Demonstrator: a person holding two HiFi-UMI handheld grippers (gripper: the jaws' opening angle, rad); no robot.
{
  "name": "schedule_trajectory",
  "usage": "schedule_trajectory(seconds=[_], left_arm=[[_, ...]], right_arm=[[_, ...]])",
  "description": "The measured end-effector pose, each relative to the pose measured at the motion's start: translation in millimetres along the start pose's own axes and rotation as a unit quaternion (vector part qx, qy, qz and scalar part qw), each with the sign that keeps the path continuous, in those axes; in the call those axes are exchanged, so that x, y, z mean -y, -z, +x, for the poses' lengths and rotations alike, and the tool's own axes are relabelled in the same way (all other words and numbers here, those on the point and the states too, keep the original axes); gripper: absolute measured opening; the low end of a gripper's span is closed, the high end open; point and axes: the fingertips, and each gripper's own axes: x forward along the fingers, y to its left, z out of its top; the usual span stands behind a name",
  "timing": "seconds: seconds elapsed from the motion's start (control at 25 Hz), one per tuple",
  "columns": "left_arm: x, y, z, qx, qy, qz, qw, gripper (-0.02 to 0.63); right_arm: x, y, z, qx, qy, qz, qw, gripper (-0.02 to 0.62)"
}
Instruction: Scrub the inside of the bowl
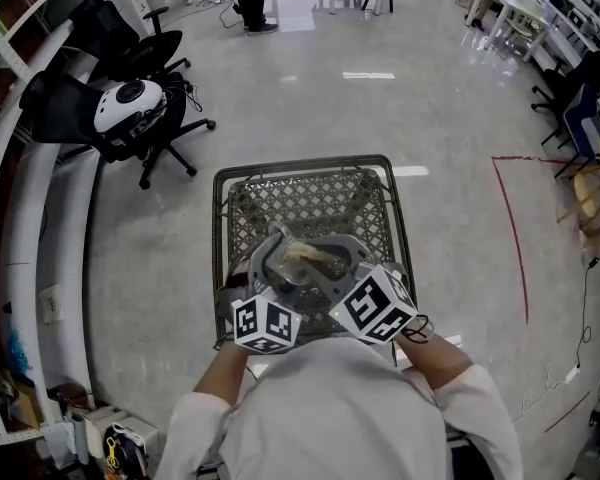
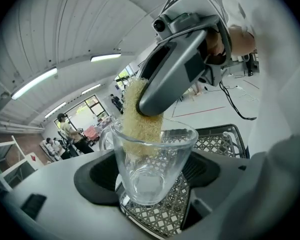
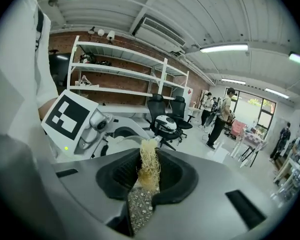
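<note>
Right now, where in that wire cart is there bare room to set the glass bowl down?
The far mesh of the cart, up to its rim, lies bare. The near end is crowded: left gripper holding the bowl, right gripper holding the scrubber inside it.

Pretty cramped over the mesh cart (image 1: pixel 310 203) tbh
The scrubber (image 2: pixel 140 119) fills the bowl (image 2: pixel 150 149) mouth ahead of the left gripper (image 2: pixel 152 178); cart walls box in below, open floor (image 1: pixel 380 108) beyond.

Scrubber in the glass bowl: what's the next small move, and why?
Probably push the scrubber deeper toward the base of the bowl: held in the right gripper, it reaches only the upper wall, while the left gripper clamps the bowl.
</note>
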Motion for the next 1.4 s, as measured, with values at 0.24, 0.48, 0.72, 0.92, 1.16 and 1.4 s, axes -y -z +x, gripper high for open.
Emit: schedule_trajectory(seconds=[0.24,0.48,0.72,0.92,1.16,1.4], left_arm=[[-2,-3,1,0.000,-0.002,0.005,1.0000,0.377],[1,-1,4,0.000,0.002,0.007,1.0000,0.377],[4,-3,4,0.001,0.006,0.003,1.0000,0.377],[6,-1,3,0.002,0.008,0.003,1.0000,0.377],[3,2,8,-0.001,0.011,0.003,0.9999,0.377],[2,3,12,0.000,0.015,0.002,0.9999,0.377]], right_arm=[[-7,10,-2,-0.025,-0.006,-0.008,1.000,0.084],[-26,8,1,-0.011,-0.051,0.018,0.998,0.084],[-13,-1,1,-0.001,-0.020,0.013,1.000,0.084],[0,7,0,-0.021,0.018,-0.014,1.000,0.084],[-4,18,-1,-0.026,0.003,0.020,0.999,0.084],[-23,13,4,-0.001,-0.042,0.069,0.997,0.084]])
